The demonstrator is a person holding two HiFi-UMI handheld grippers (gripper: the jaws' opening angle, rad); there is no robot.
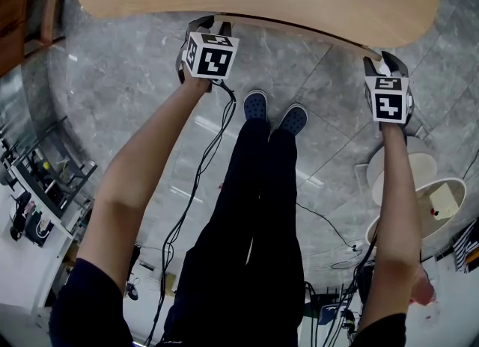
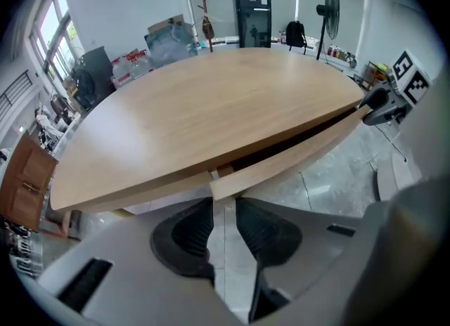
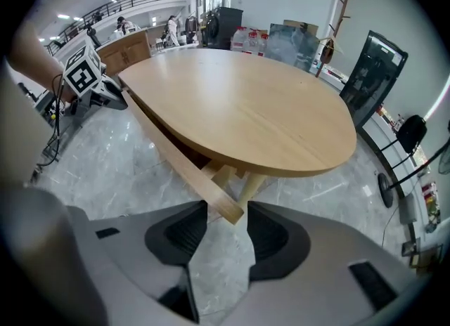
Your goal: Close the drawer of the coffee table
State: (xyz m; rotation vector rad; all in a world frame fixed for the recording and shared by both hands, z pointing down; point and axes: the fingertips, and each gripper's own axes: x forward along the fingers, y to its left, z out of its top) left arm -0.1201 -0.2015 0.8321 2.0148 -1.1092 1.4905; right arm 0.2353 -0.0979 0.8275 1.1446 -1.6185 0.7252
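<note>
— Drawer of curved pale wood (image 2: 295, 150): shut yet?
— No, ajar under the oval wooden worktop (image 2: 211, 107); left gripper (image 2: 223, 204) and right gripper (image 3: 226, 209) sit at its 2 ends, fingers spread, pinching nothing; the push remains

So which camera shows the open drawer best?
The left gripper view: there the drawer shows its whole curved front and the dark gap beneath the tabletop. The right gripper view shows the front running away from its near end. The head view shows only a thin edge under the tabletop.
</note>
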